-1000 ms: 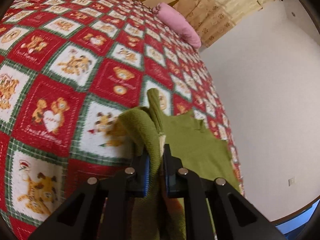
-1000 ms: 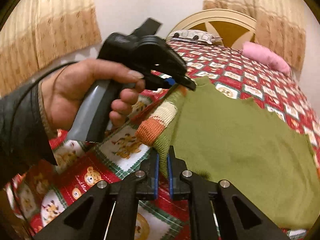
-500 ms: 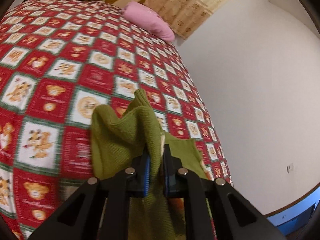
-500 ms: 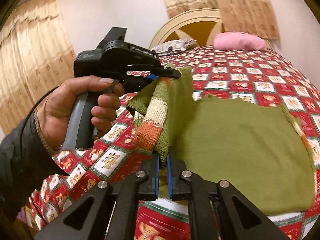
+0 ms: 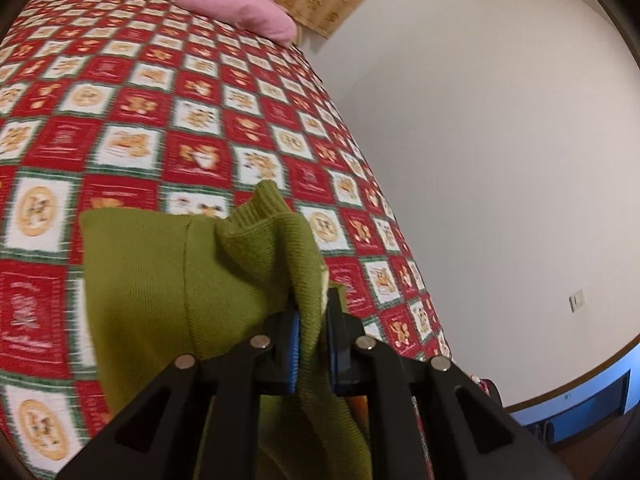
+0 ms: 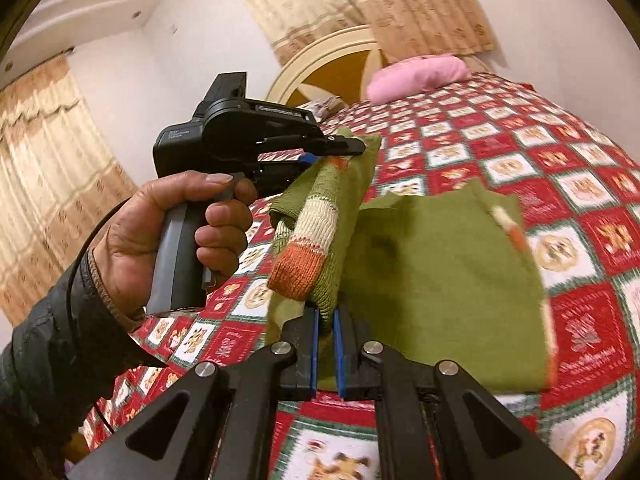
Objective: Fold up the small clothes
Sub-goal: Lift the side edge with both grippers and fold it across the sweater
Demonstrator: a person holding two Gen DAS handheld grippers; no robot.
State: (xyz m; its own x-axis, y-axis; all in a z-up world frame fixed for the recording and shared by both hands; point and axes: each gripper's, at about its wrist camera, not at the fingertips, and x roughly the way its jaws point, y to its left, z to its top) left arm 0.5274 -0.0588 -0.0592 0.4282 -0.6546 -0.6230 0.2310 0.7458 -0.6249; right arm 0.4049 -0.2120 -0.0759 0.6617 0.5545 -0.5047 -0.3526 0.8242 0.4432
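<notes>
1. Left wrist view: the left tongs [image 5: 311, 330] point forward and downward over the bed [image 5: 132, 120], their blue pads clenched on a ribbed fold of the green sweater [image 5: 168, 280].
2. Gathered knit rises in a peak just beyond the pads, and a wide flap spreads to the left over the checked red and white bedspread; more of it hangs down between the black fingers [image 5: 224, 400].
3. Far off, a pink pillow [image 5: 240, 12] lies near the head of the bed, with a white wall [image 5: 480, 160] on the right.
4. Right wrist view: the right tongs [image 6: 325, 334] are clenched on the sweater's [image 6: 432, 288] near edge, beside a striped cream and orange cuff [image 6: 304, 256].
5. To the right, the sweater's body lies flat on the bedspread [image 6: 560, 152].
6. At left, the person's left hand [image 6: 168, 236] wraps a grey handle with fingers curled round it, dark sleeve at the wrist, holding the left tongs [image 6: 340, 148] level, tips pinching the sweater's raised far edge.
7. Curtains [image 6: 48, 184] and the headboard [image 6: 320, 68] stand behind.
</notes>
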